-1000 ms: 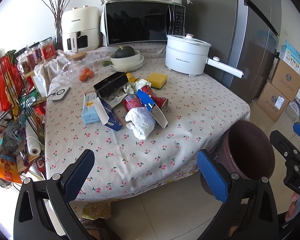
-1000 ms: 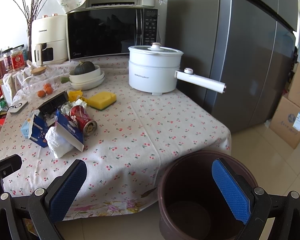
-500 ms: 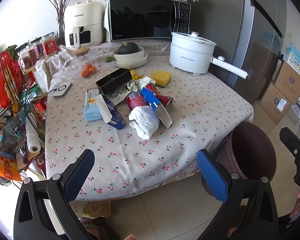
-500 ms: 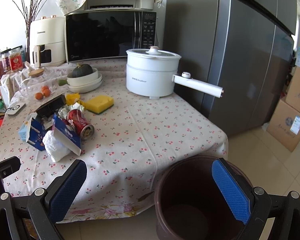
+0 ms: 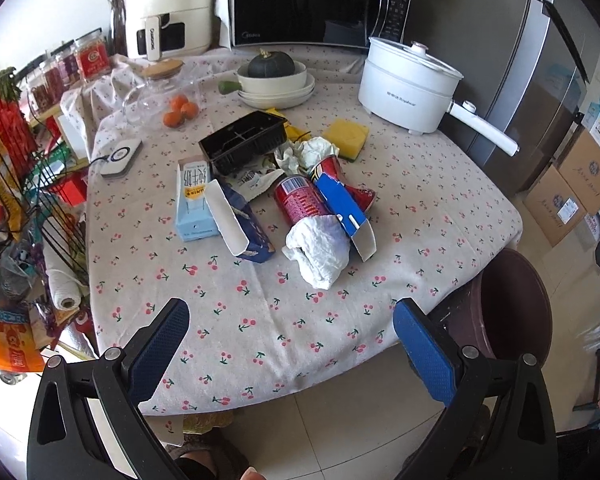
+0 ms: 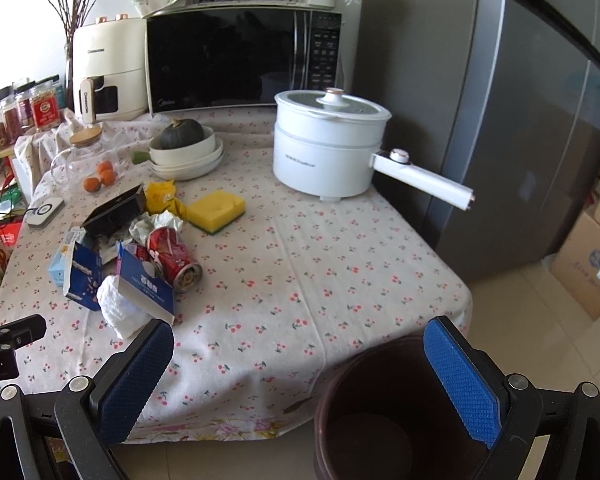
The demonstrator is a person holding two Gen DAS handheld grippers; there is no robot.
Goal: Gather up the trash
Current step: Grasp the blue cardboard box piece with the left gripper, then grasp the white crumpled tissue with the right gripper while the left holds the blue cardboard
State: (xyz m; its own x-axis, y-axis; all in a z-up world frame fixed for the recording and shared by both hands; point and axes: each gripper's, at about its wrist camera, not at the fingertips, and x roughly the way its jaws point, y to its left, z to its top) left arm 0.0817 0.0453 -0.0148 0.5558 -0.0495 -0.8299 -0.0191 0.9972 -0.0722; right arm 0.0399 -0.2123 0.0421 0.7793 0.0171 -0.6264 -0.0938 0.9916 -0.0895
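Note:
A heap of trash lies mid-table: a crumpled white tissue [image 5: 320,250] [image 6: 120,312], two red cans [image 5: 300,200] [image 6: 174,258], torn blue cartons [image 5: 240,222] [image 6: 146,286], a black plastic tray [image 5: 244,142] [image 6: 114,210] and a pale milk box [image 5: 194,196]. A dark brown bin [image 5: 512,308] [image 6: 396,412] stands on the floor at the table's near right corner, nothing visible inside. My left gripper [image 5: 290,342] hangs open over the table's front edge, short of the heap. My right gripper [image 6: 298,374] is open above the bin's rim.
A yellow sponge [image 6: 218,208], a white electric pot [image 6: 328,148] with a long handle, stacked bowls with a squash [image 5: 274,80], a microwave [image 6: 244,58], an air fryer and a glass jar fill the back. A wire rack [image 5: 16,208] stands left, a fridge [image 6: 500,120] and boxes right.
Both grippers have moved forward toward the table, so the trash heap looks larger and closer. Both stay open and hold nothing.

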